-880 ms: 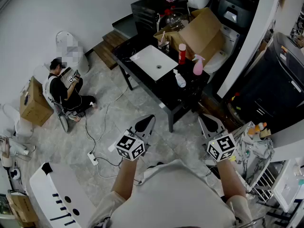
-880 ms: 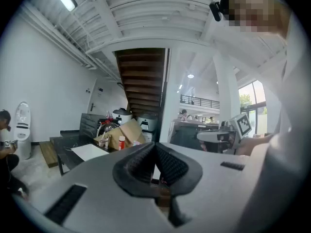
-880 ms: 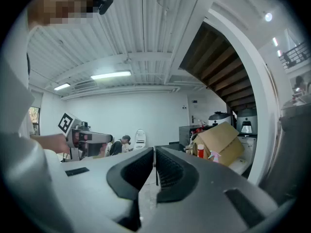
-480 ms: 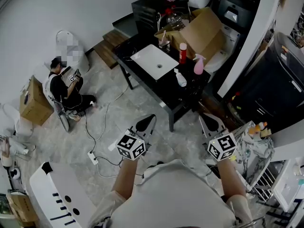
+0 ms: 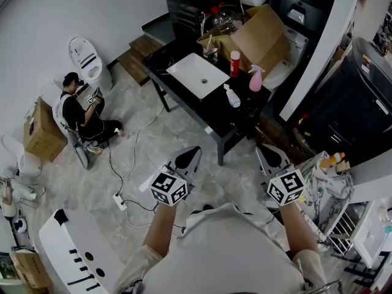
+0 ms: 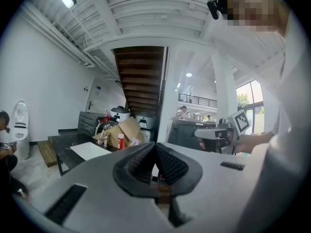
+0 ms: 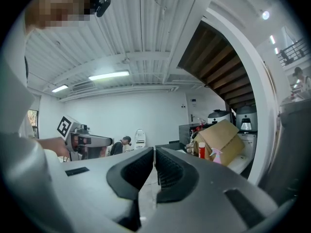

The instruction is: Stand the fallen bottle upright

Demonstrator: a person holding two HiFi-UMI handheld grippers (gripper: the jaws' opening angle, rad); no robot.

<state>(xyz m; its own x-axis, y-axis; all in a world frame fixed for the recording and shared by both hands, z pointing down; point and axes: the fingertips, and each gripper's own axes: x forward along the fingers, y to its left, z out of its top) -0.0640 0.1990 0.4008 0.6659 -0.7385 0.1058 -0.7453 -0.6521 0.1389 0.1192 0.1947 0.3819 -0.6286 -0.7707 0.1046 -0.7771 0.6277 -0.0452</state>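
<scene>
Closest in, the left gripper [image 5: 192,152] and right gripper [image 5: 262,148] are held level in front of the person's body, side by side and well short of the work. Each gripper view shows its jaws pressed together with nothing between them. This looks like a carrying posture for the walk up, with the jaws kept closed because there is nothing in reach to take.

Bare floor [image 5: 184,133] lies between the grippers and the black surface [image 5: 211,112], so the task has not started in earnest.

On the surface, the bottle [image 5: 231,98] is a white one that seems to lie on its side near the right edge, just beside a white basin [image 5: 197,76]. It has open space around it on the near side, which should let the jaws come at it from the front. A red bottle [image 5: 234,64] and a pink spray bottle [image 5: 255,80] stand upright just behind it. They are close enough that a careless sweep might knock them.

Behind those, an open box [image 5: 260,32] sits at the surface's far end. Off to the left, well apart, someone sits on the floor [image 5: 79,112], away from the route.
</scene>
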